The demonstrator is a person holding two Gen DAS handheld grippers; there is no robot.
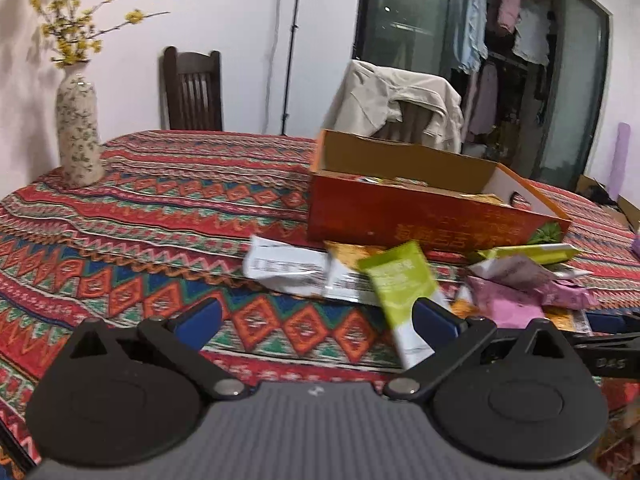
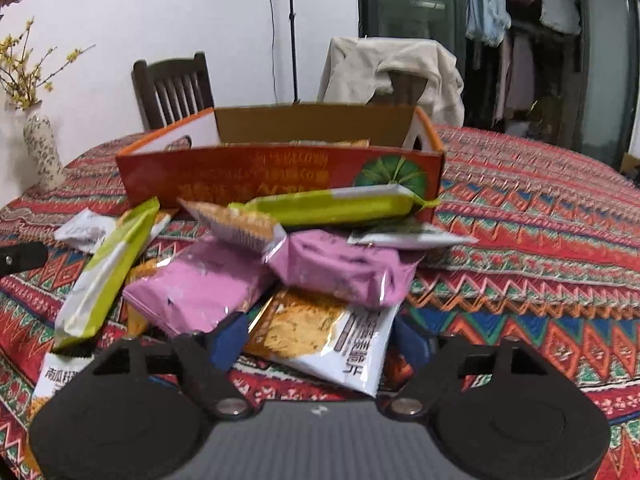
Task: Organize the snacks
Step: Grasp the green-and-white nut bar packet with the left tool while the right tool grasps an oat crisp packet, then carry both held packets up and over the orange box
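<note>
An open orange cardboard box (image 1: 400, 216) (image 2: 280, 172) stands on the patterned tablecloth (image 1: 160, 208), with some packets inside. A loose heap of snack packets lies in front of it: two pink ones (image 2: 200, 288) (image 2: 340, 268), a long green one (image 2: 332, 208), and a green-and-white one (image 2: 108, 268) (image 1: 400, 292). My right gripper (image 2: 320, 340) is open low over the heap, an orange-and-white packet (image 2: 316, 336) lying between its fingers. My left gripper (image 1: 316, 316) is open to the left of the heap, the green-and-white packet beside its right finger.
A flowered vase (image 1: 78, 132) (image 2: 42, 152) with yellow branches stands at the table's far left. Behind the table are a dark wooden chair (image 1: 192, 88) and a chair draped with a beige jacket (image 1: 400, 100). Bare cloth stretches left of the box.
</note>
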